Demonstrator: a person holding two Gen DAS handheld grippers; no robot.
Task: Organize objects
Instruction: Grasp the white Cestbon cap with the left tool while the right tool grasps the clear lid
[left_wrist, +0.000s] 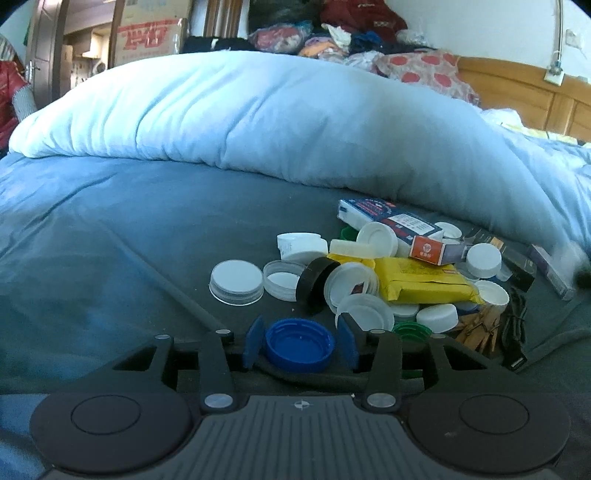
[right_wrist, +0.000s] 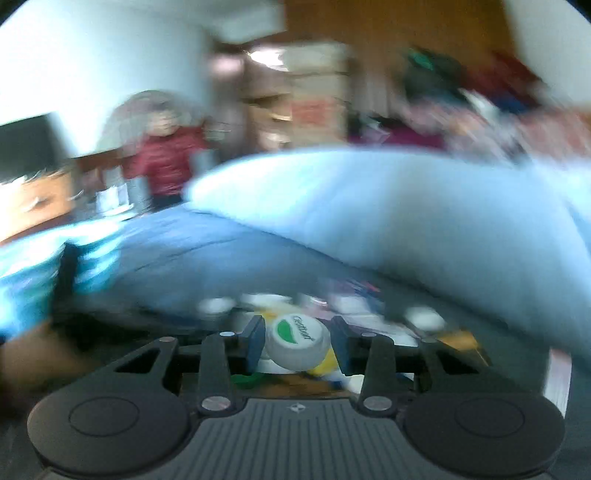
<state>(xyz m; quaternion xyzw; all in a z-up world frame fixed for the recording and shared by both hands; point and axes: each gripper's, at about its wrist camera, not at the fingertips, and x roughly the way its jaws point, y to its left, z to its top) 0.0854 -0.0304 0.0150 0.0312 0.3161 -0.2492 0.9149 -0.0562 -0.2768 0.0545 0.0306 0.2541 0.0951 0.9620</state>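
A round blue plastic cap (left_wrist: 300, 345), hollow side up, sits between the left gripper (left_wrist: 301, 341)'s blue pads with small gaps either side — not clamped — at the near edge of the heaped lids and packets (left_wrist: 399, 269). Bare grey bedsheet (left_wrist: 110, 258) spreads leftward. The right gripper (right_wrist: 297, 341) pinches a white green-marked bottle cap (right_wrist: 297, 342) — background blurred.

I am looking into a lived-in home bedroom, where a pale blue duvet (left_wrist: 258, 110) is lying bunched across a bed with a wooden headboard (left_wrist: 517, 88), heaped clothes (left_wrist: 332, 33) and a cardboard box (left_wrist: 151, 33) are sitting behind it.
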